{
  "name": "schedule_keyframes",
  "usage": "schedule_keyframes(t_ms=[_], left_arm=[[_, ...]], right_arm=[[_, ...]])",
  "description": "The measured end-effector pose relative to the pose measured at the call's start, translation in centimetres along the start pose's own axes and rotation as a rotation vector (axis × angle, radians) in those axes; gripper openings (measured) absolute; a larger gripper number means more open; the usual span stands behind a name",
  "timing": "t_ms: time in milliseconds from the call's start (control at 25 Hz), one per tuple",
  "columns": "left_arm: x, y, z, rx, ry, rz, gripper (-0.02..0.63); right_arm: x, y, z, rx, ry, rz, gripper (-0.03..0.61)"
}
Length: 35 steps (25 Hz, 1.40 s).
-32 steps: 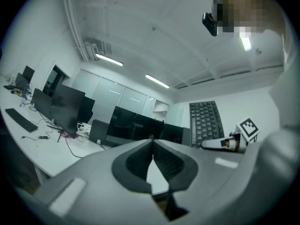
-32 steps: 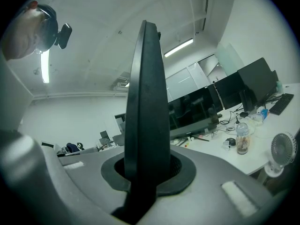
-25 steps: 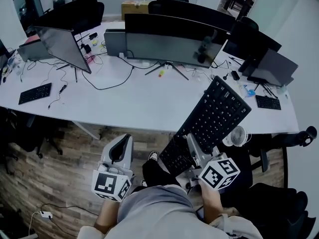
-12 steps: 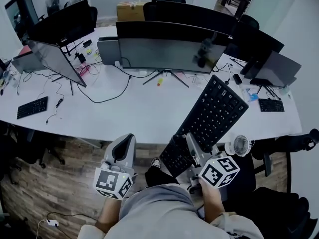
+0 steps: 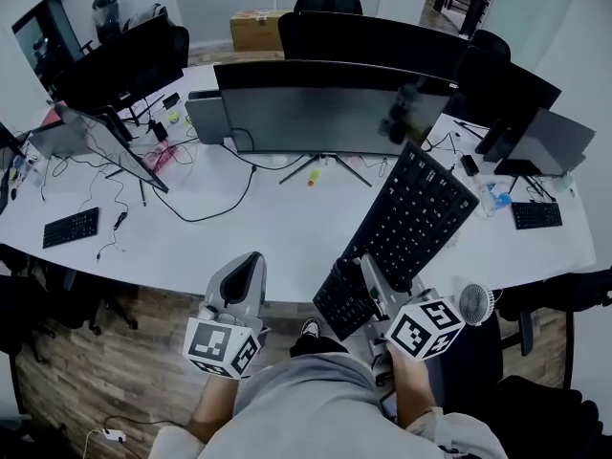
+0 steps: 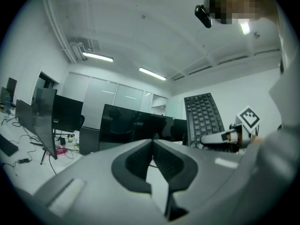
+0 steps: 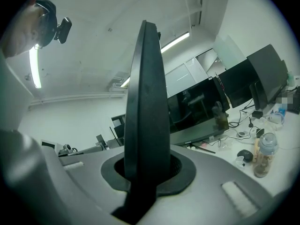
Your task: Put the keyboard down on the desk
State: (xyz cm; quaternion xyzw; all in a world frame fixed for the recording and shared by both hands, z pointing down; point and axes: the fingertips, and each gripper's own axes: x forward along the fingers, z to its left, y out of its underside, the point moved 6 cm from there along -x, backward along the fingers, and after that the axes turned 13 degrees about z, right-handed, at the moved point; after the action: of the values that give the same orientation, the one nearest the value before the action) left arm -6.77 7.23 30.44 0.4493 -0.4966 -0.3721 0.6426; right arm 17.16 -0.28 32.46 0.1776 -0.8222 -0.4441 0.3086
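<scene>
Keyboard [image 5: 413,220] farther over desk [image 5: 287,237] — long axis away, rightward

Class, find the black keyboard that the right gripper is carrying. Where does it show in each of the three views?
Head view: keyboard right of centre, tilted, slanting up to the right.
Left gripper view: keyboard right of centre, standing upright, keys facing the camera.
Right gripper view: keyboard dead centre, seen edge-on.
Shared landmark: the wide dark monitor.
</scene>
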Motion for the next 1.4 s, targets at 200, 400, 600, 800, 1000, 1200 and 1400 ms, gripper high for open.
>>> schedule_keyframes(t_ms=[200, 400, 600, 800, 1000, 1200, 1400], left_arm=[[3.9, -1.1, -0.1, 0.012, 0.012, 0.001, 0.000], [7.4, -1.9, -0.7, 0.013, 0.027, 0.009, 0.000], [8.6, -1.8, -1.6, 0.023, 0.077, 0.031, 0.000], [9.8, -2.1, -1.2, 0.022, 0.085, 0.062, 0.000], [10.4, -2.2, -0.6, -0.026, 0.135, 0.071, 0.000], [11.1, -1.6, 1.2, -0.020, 0.168, 0.075, 0.000], [12.5, -3.3, 4.6, -0.029, 0.191, 0.083, 0.000]], right_arm=[[2.1, -1.5, -2.4, 0.013, -0.013, -0.015, 0.071], [3.5, -2.6, -4.5, 0.012, -0.015, -0.018, 0.071], [3.8, -2.5, -5.6, 0.043, -0.011, -0.033, 0.071], [4.3, -3.3, -6.7, 0.074, 0.009, -0.053, 0.071], [5.1, -3.4, -7.2, 0.116, 0.040, -0.063, 0.071], [6.2, -3.0, -6.9, 0.140, 0.082, -0.087, 0.072], [9.0, -4.6, -6.5, 0.183, 0.125, -0.080, 0.072]])
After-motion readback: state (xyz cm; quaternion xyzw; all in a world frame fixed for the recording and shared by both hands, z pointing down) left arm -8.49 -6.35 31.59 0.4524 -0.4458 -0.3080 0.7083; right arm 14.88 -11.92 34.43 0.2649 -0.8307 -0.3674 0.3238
